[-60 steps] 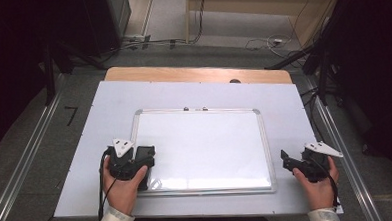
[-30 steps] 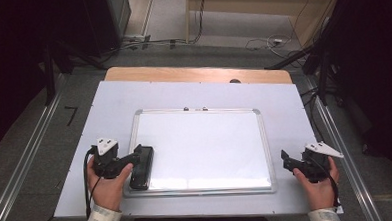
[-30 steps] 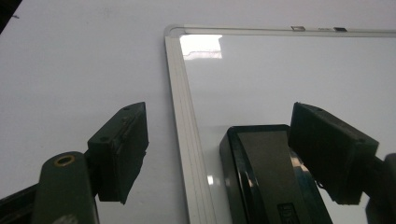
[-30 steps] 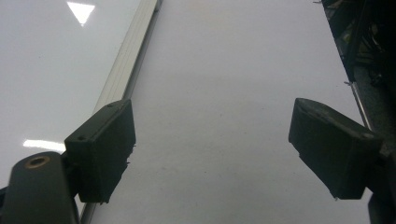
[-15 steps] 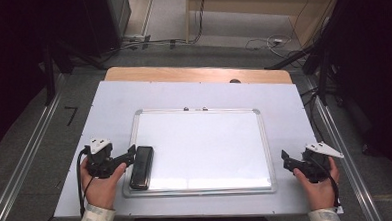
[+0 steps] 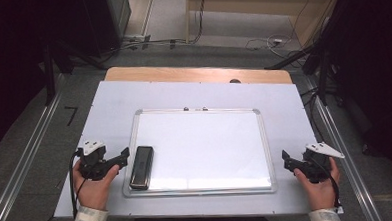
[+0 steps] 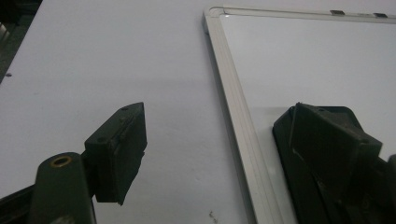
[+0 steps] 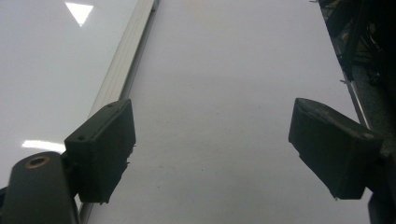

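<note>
In the high view a black eraser (image 6: 142, 166) lies flat on the whiteboard (image 6: 205, 140), at about eight o'clock on its surface, long side running along the left frame and just inside it. The whiteboard sits on a pale table (image 6: 113, 101).

The left gripper (image 6: 120, 159) rests on the table at nine o'clock from the eraser, its tips just beside the frame and pointing toward three o'clock. In the left gripper view its jaws stand wide apart with nothing between them but bare table and the frame strip (image 7: 236, 116); the eraser (image 7: 285, 154) lies just behind the right-hand jaw (whether that jaw touches it cannot be told).

The right gripper (image 6: 287, 159) rests near the table's edge, at about four o'clock from the whiteboard and well apart from the eraser. In the right gripper view its jaws are equally wide apart, holding nothing, over bare table (image 8: 224, 116), the whiteboard frame (image 8: 126, 70) running past the left-hand jaw.
</note>
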The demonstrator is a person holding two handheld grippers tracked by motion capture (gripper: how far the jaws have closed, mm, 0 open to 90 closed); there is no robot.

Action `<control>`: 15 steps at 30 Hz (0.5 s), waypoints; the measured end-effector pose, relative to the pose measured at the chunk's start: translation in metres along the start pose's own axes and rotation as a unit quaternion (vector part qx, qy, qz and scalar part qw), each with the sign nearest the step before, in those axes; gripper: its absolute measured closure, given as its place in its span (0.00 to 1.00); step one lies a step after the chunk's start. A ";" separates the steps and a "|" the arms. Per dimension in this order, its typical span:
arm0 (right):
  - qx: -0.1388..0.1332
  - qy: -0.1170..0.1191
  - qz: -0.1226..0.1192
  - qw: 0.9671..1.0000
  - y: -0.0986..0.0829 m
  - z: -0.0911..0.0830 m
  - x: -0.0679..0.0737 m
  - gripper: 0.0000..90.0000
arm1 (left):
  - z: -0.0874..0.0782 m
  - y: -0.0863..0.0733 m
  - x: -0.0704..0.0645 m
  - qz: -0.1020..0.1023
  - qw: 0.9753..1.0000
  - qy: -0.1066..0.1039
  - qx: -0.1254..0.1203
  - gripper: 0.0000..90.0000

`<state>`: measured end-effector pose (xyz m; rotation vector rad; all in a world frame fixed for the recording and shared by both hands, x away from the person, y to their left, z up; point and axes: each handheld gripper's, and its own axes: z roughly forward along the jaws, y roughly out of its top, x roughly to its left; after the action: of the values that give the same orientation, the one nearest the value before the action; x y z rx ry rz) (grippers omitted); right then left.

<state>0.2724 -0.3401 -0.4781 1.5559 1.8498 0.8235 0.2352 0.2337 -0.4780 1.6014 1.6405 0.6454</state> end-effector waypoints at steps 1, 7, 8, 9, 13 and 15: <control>0.000 0.000 0.002 1.000 0.000 0.000 0.000 0.15 | 0.000 0.000 0.001 0.001 1.000 0.001 0.002 0.22; -0.001 -0.002 0.002 1.000 -0.001 -0.001 -0.002 0.15 | -0.001 -0.001 0.008 -0.001 1.000 0.006 0.006 0.21; -0.001 -0.001 0.003 1.000 -0.001 -0.001 -0.003 0.15 | -0.001 -0.002 0.009 -0.002 1.000 0.007 0.005 0.21; -0.002 -0.002 0.003 1.000 -0.001 -0.001 -0.004 0.15 | -0.001 -0.002 0.010 -0.002 1.000 0.007 0.005 0.21; -0.001 -0.005 0.007 1.000 -0.002 -0.002 -0.006 0.15 | -0.001 -0.003 0.015 -0.004 1.000 0.012 0.010 0.21; -0.002 -0.005 0.008 1.000 -0.002 -0.002 -0.007 0.15 | -0.001 -0.004 0.017 -0.005 1.000 0.014 0.013 0.21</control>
<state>0.2705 -0.3478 -0.4775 1.5709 1.8299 0.8244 0.2333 0.2497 -0.4830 1.6095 1.6830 0.6468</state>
